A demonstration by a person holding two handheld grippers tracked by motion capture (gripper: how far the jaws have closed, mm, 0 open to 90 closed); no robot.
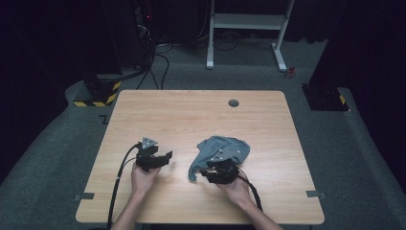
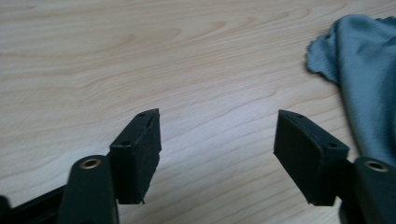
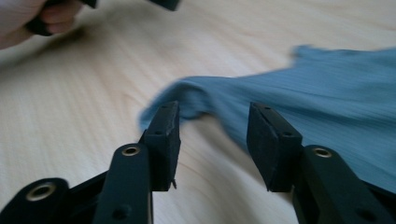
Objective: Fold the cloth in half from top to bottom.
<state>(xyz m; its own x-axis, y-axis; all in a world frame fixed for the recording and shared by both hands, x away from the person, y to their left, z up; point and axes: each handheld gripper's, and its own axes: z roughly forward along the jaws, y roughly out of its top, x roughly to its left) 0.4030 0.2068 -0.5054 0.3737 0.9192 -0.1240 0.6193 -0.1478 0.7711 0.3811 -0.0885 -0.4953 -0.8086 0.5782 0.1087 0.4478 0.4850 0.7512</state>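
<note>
A crumpled blue-grey cloth (image 1: 222, 151) lies on the wooden table (image 1: 191, 115), right of centre. My right gripper (image 1: 210, 171) sits at the cloth's near edge, jaws open. In the right gripper view the right gripper (image 3: 212, 126) straddles a narrow strip of the cloth (image 3: 299, 93), not closed on it. My left gripper (image 1: 165, 157) rests on bare wood to the left of the cloth, open and holding nothing. In the left gripper view the left gripper (image 2: 217, 128) faces empty tabletop, with the cloth (image 2: 364, 70) off to the right.
A round cable hole (image 1: 233, 103) is set in the table near its far edge. Behind the table stand a white desk frame (image 1: 246, 24), cables on the floor, and a yellow-black striped base (image 1: 98, 93). The other hand (image 3: 37, 18) appears at the upper left of the right gripper view.
</note>
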